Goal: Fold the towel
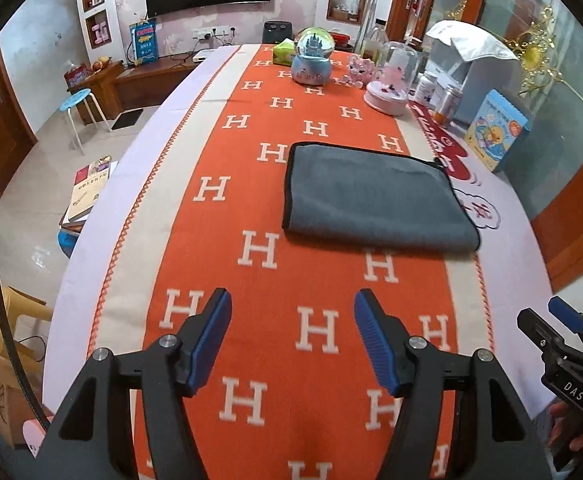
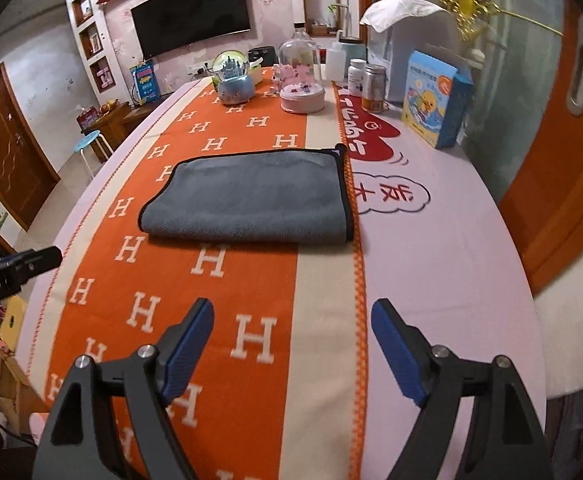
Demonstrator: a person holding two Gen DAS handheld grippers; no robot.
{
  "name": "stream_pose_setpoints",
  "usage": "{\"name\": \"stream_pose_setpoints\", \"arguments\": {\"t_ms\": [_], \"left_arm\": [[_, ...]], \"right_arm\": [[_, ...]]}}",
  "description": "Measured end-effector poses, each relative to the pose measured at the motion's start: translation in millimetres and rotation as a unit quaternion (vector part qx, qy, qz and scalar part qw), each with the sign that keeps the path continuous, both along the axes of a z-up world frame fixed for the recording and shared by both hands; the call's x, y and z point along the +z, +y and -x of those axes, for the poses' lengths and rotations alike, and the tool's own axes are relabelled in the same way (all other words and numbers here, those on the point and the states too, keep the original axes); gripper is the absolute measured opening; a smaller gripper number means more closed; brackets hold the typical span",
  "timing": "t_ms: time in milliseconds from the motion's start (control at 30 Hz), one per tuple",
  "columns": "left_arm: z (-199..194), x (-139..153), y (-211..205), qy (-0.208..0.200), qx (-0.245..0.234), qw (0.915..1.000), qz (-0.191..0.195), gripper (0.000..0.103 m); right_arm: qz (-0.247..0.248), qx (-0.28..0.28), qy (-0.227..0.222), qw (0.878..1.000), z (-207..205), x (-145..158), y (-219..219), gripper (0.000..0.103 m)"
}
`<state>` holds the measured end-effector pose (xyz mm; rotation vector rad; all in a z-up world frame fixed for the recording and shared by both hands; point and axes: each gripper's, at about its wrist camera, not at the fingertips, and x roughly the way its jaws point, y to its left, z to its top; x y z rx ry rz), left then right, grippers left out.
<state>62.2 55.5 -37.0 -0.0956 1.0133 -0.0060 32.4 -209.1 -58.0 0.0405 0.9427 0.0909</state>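
The grey towel (image 1: 375, 196) lies flat on the orange runner (image 1: 291, 320) of the bench (image 1: 143, 184), well ahead of both tools. Its near edge is rounded and its far and side edges carry black trim in a doubled line, so it looks folded over at least once. Whether the task is finished or a second fold is due cannot be settled from this.

The left hand-held gripper (image 1: 291, 312) hovers above the runner with its blue pads (image 1: 211, 344) spread wide and nothing between them. It is well short of the towel's near edge. The right hand-held gripper (image 2: 291, 320) hangs to the right of it over the cream stripe, jaws equally wide and empty, also apart from the cloth.

If another fold is wanted, each tool would need to reach one end of a short edge, pinch both layers there, and carry that edge across to meet the opposite one. The cloth looks thick and soft, so a shallow pinch may catch only the top layer.

At the far end stand a snow globe (image 1: 313, 56) with a small castle inside, then a glass dome (image 1: 393, 76) over pink figures on a pink base. Further right are jars (image 2: 365, 84) whose contents are unclear, and a blue carton (image 2: 435, 100), closed.
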Motion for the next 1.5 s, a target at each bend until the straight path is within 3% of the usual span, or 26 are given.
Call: {"name": "stream_pose_setpoints", "arguments": {"t_ms": [367, 633, 833, 933, 1133, 1200, 1233, 1500], "left_arm": [[36.4, 40.6, -12.9, -0.011, -0.014, 0.9998, 0.001, 0.076], [64.9, 54.4, -24.4, -0.008, -0.021, 0.9997, -0.008, 0.082], [84.4, 63.9, -33.4, -0.036, -0.027, 0.9983, -0.037, 0.087], [92.2, 67.3, -34.7, -0.046, -0.032, 0.9975, -0.042, 0.091], [97.8, 69.7, -35.5, -0.056, -0.036, 0.9965, -0.051, 0.092], [97.7, 70.8, -34.8, -0.059, -0.035, 0.9964, -0.050, 0.095], [97.9, 71.3, -34.1, -0.061, -0.035, 0.9964, -0.046, 0.102], [98.3, 70.7, -32.2, -0.063, -0.032, 0.9963, -0.048, 0.103]], "right_arm": [[-0.018, -0.022, 0.039, 0.999, 45.3, 44.3, -9.0, 0.090], [-0.019, -0.015, 0.009, 1.000, 78.0, 73.8, 7.5, 0.094], [-0.011, -0.021, -0.014, 1.000, 94.8, 79.8, 17.6, 0.094], [-0.013, -0.033, -0.012, 0.999, 97.2, 76.9, 17.2, 0.103], [-0.001, -0.024, -0.011, 1.000, 99.3, 74.6, 25.4, 0.103], [0.000, -0.024, -0.010, 1.000, 98.8, 74.2, 26.4, 0.103], [0.000, -0.024, -0.009, 1.000, 98.3, 73.5, 27.2, 0.103], [0.000, -0.025, -0.006, 1.000, 96.3, 72.0, 28.7, 0.103]]}}
